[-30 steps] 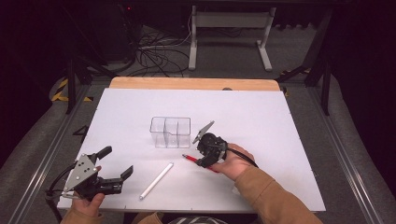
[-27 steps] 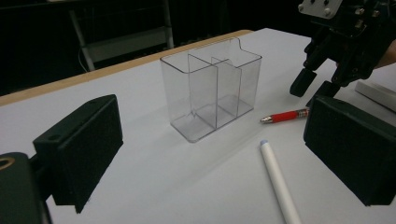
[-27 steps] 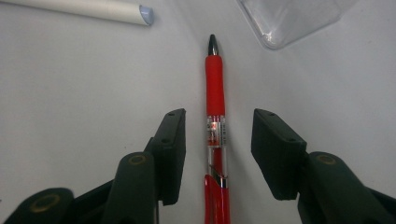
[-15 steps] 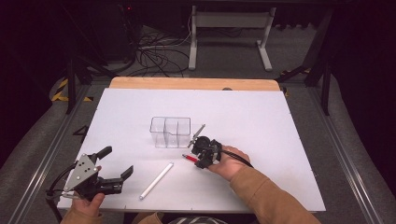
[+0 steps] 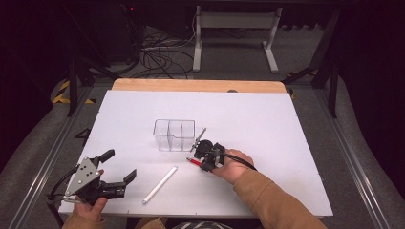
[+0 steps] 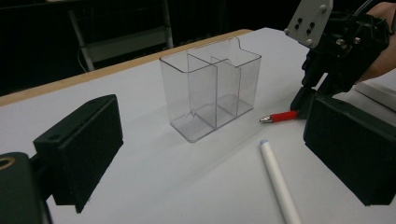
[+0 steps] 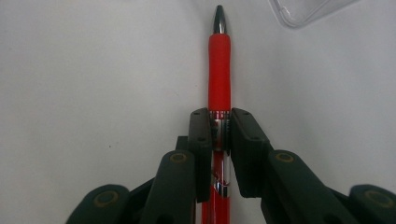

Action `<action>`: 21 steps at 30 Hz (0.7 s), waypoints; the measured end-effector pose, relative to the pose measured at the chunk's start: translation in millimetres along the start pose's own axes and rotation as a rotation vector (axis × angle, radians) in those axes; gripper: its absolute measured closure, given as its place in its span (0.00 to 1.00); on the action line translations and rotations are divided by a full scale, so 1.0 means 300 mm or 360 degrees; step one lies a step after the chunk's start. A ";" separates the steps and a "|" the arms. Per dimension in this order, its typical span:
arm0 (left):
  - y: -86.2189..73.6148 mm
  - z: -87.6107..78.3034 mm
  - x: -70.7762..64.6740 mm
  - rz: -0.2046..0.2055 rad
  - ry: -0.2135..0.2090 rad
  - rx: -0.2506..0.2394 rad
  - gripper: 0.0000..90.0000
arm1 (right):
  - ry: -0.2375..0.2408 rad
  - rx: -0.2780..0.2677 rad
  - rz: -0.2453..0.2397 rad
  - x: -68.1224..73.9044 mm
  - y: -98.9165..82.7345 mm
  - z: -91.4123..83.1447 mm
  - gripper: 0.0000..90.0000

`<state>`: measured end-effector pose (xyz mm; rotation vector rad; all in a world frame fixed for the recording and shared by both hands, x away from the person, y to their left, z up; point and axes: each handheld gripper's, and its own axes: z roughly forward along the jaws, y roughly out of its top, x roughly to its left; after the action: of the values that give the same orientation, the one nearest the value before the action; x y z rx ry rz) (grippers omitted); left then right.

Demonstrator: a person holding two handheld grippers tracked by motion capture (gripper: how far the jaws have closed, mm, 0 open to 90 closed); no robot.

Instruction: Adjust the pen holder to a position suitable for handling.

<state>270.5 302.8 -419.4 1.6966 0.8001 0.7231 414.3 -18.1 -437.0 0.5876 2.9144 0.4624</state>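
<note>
right tool (image 7: 215, 135) lowered, jaws just closed onto red pen (image 7: 219, 60)

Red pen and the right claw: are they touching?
Touching. The right gripper view shows the right claw with both jaws pressed against the red pen.

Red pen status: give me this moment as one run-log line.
right gripper: jaws just closed, shut on red pen lying on white table | left gripper: open, idle | clear plastic three-compartment organizer: empty

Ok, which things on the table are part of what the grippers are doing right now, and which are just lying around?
In use:
- red pen, clamped in the right gripper
- clear divided holder just beyond it, probably where it goes

Lying about:
- white pen, untouched on the table
- left gripper, open and holding nothing
</note>
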 end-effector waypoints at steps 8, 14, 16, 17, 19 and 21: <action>0.000 0.000 0.001 0.0003 0.0001 0.0000 0.06 | 0.0002 0.0002 -0.0003 0.000 0.001 0.000 0.88; 0.000 0.001 0.001 -0.0001 -0.0001 0.0001 0.06 | -0.0006 0.0001 -0.0014 0.003 0.002 0.000 0.88; 0.000 0.002 0.001 -0.0003 0.0000 -0.0002 0.06 | -0.0006 -0.0001 -0.0014 0.003 0.001 0.000 0.88; 0.000 0.002 0.001 -0.0003 0.0000 -0.0002 0.06 | -0.0010 -0.0004 -0.0014 0.003 0.001 -0.001 0.88; 0.000 0.002 0.001 -0.0005 -0.0001 -0.0003 0.06 | -0.0017 -0.0008 -0.0017 0.004 0.001 -0.004 0.89; 0.000 0.002 0.001 -0.0008 -0.0002 -0.0003 0.06 | -0.0020 -0.0015 -0.0025 0.005 0.001 -0.009 0.89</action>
<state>271.1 302.9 -419.6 1.6927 0.8024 0.7189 412.5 -18.0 -434.5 0.5637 2.9010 0.4680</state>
